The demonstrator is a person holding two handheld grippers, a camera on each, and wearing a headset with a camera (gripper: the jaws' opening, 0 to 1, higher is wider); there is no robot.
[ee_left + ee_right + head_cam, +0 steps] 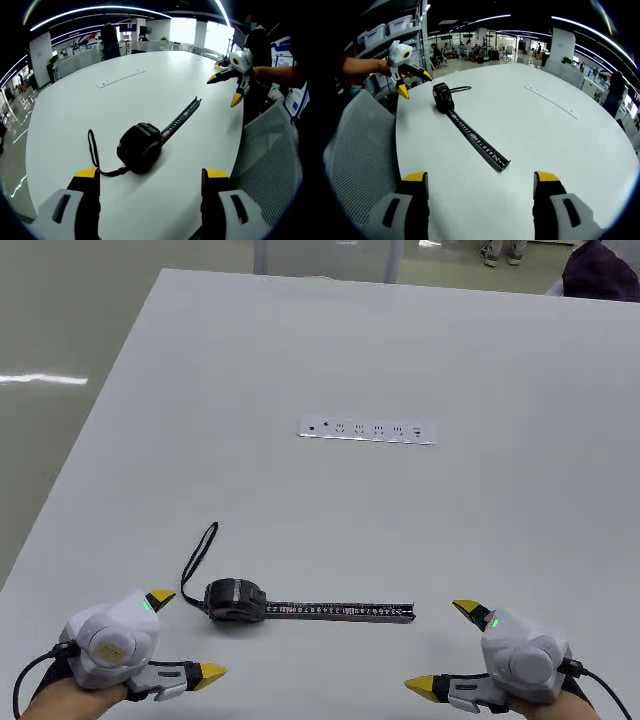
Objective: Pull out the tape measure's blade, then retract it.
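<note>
Currently, the tape measure (236,601) is lying on the white table (500,520). Its black case is sitting near the left hand-held gripper (186,634), and its blade (340,611) is lying flat, reaching toward the right hand-held gripper (443,645). Both are hovering with jaws spread wide, gripping nothing. A socket strip (367,430) is sitting farther back.

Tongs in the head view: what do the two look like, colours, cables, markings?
Left tongs and right tongs match: rounded white housings, grey jaws tipped in yellow, a small green light on each, a black cable trailing from each rear. The left housing bears a round tan disc.
</note>
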